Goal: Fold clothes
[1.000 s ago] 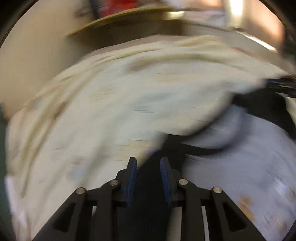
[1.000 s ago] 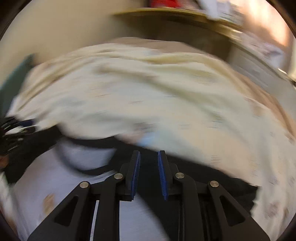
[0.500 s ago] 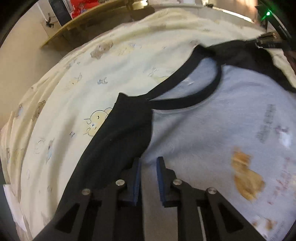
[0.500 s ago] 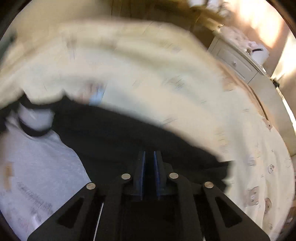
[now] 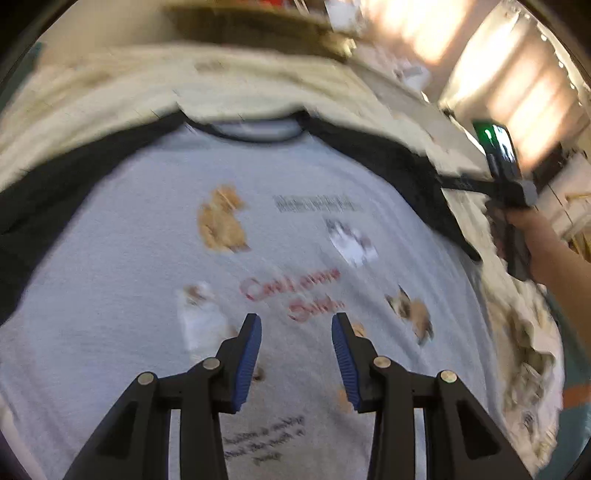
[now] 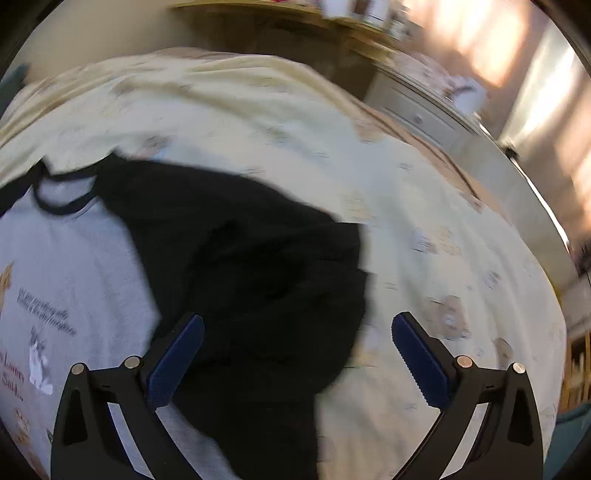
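A grey T-shirt (image 5: 295, 236) with black sleeves, cat prints and red lettering lies flat, front up, on a cream bedsheet (image 5: 110, 92). My left gripper (image 5: 296, 332) is open and empty above the shirt's lower chest. In the right wrist view my right gripper (image 6: 297, 332) is wide open and empty above the shirt's black right sleeve (image 6: 258, 266), which lies spread on the bedsheet (image 6: 424, 221). The grey body (image 6: 74, 266) shows at the left. The right gripper (image 5: 458, 181) also shows in the left wrist view at the sleeve's far edge, held by a hand.
A wooden shelf (image 6: 295, 14) and a white drawer unit (image 6: 424, 110) stand beyond the bed. The bed's right edge (image 5: 535, 350) drops to a teal floor. Bright light falls on the wall at the upper right.
Both grippers have opened and let go of the black sleeves. The shirt now lies spread flat. The left gripper has moved from the left sleeve to over the shirt's front.
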Tool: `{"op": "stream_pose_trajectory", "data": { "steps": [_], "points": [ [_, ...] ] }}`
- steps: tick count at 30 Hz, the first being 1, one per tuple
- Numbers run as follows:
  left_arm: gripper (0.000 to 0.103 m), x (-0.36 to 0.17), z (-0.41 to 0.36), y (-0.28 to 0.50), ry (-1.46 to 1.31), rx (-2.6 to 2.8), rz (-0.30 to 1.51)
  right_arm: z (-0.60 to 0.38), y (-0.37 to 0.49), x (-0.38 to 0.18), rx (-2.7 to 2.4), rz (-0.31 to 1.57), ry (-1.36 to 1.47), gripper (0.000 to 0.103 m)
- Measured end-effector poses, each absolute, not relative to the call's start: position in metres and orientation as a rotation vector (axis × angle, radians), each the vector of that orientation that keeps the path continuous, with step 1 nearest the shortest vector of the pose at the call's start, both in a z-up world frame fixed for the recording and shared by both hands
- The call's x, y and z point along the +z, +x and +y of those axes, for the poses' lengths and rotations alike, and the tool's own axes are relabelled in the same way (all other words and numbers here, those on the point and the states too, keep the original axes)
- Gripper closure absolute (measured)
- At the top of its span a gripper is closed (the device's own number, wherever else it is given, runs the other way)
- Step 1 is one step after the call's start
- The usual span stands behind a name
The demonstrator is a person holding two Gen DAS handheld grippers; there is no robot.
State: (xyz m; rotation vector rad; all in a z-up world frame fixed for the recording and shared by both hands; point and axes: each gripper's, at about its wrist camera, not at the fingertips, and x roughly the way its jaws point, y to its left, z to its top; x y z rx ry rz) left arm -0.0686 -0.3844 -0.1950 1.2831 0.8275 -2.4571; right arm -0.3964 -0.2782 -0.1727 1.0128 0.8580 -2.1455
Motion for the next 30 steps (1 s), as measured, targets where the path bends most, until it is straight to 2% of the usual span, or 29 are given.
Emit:
{"op": "stream_pose_trajectory", "data": {
  "steps": [1, 2, 6, 7, 8, 9, 12, 18, 23, 30],
  "points": [
    [0.063, -0.193, -0.388, -0.068, 1.252, -2.458, 0.807, -0.282, -0.389, -0.173, -2.138, 0.867, 1.005, 0.013],
    [0.063, -0.192, -0.392, -0.067, 1.22, -2.459, 0.786, -0.286, -0.383, -0.174, -2.131, 0.867, 1.003, 0.017],
    [0.063, -0.198, -0.404, -0.064, 1.178, -2.434, 0.815, -0.304, -0.373, -0.191, -2.166, 0.901, 1.053, 0.018],
    [0.063, -0.202, -0.407, -0.064, 1.179, -2.424, 0.839, -0.307, -0.372, -0.201, -2.164, 0.964, 1.07, 0.028],
    [0.063, -0.204, -0.408, -0.064, 1.179, -2.42, 0.85, -0.307, -0.371, -0.207, -2.153, 0.986, 1.086, 0.042],
    [0.063, -0.205, -0.409, -0.066, 1.176, -2.422, 0.849, -0.305, -0.372, -0.211, -2.138, 0.981, 1.103, 0.076],
    [0.063, -0.207, -0.411, -0.069, 1.168, -2.428, 0.847, -0.299, -0.373, -0.211, -2.135, 0.945, 1.111, 0.094],
    [0.063, -0.206, -0.411, -0.071, 1.169, -2.429, 0.854, -0.288, -0.372, -0.176, -2.182, 0.958, 1.002, 0.096],
    [0.063, -0.201, -0.408, -0.068, 1.175, -2.437, 0.854, -0.257, -0.415, -0.137, -2.282, 0.973, 0.996, 0.096],
    [0.063, -0.202, -0.403, -0.069, 1.187, -2.45, 0.836, -0.22, -0.502, -0.135, -2.513, 1.279, 1.142, 0.094]
  ]
}}
